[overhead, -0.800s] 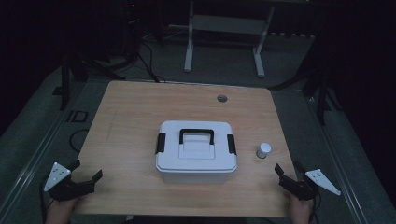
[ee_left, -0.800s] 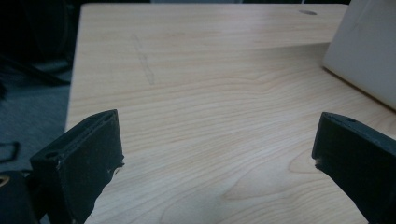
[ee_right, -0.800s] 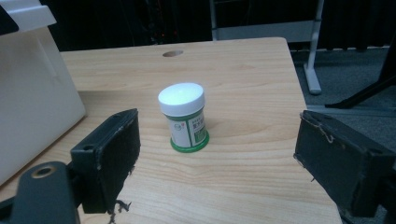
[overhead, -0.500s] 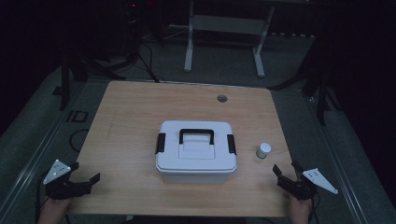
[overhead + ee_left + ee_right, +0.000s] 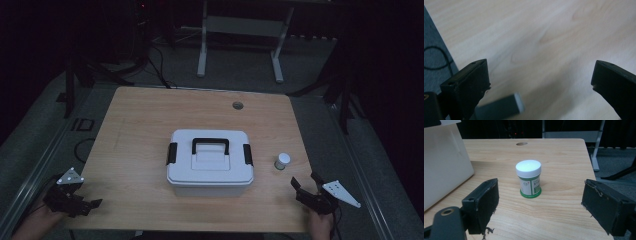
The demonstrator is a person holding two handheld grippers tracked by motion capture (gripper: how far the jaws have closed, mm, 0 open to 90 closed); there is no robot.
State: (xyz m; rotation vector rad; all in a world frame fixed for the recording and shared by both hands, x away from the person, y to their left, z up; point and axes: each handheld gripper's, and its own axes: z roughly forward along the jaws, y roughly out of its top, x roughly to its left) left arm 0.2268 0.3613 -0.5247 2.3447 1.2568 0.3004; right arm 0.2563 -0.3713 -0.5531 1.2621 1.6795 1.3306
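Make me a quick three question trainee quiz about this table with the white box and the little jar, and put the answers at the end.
1. True or false: the white box has its lid shut, with the black handle lying on top.
2. Which side of the box does the small jar stand on, seen from the person's seat?
A. left
B. right
C. on top of it
3. Fill in: the right gripper points at the jar, and its fingers are ____.

Key
1. true
2. B
3. open, apart from the jar
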